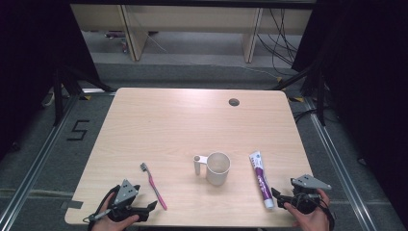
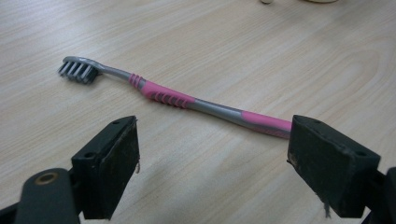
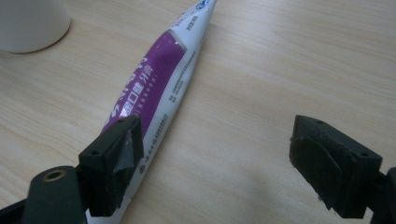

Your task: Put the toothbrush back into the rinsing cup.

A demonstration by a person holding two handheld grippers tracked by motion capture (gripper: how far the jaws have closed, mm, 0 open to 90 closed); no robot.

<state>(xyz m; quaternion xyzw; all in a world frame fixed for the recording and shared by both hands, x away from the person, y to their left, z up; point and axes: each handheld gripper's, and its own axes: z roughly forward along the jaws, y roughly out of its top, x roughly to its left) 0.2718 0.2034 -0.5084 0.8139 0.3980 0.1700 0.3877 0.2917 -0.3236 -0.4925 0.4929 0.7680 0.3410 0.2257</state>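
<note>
A pink and grey toothbrush [image 1: 154,186] [image 2: 177,99] lies flat on the wooden table [image 1: 173,125], bristles toward the far side. My left gripper [image 1: 144,209] [image 2: 212,158] stands open just short of its handle end, holding nothing. A white cup [image 1: 217,168] [image 3: 28,23] with a handle stands upright at the table's middle front. To its right lies a white and purple toothpaste tube [image 1: 260,179] [image 3: 156,79]. My right gripper [image 1: 281,196] [image 3: 215,163] is open beside the tube's near end, its left jaw over the tube's cap end.
A round cable hole [image 1: 234,102] sits in the table's far right part. Beyond the table are wooden furniture legs [image 1: 132,33] and loose cables [image 1: 281,43] on the floor. The table's front edge lies right under both hands.
</note>
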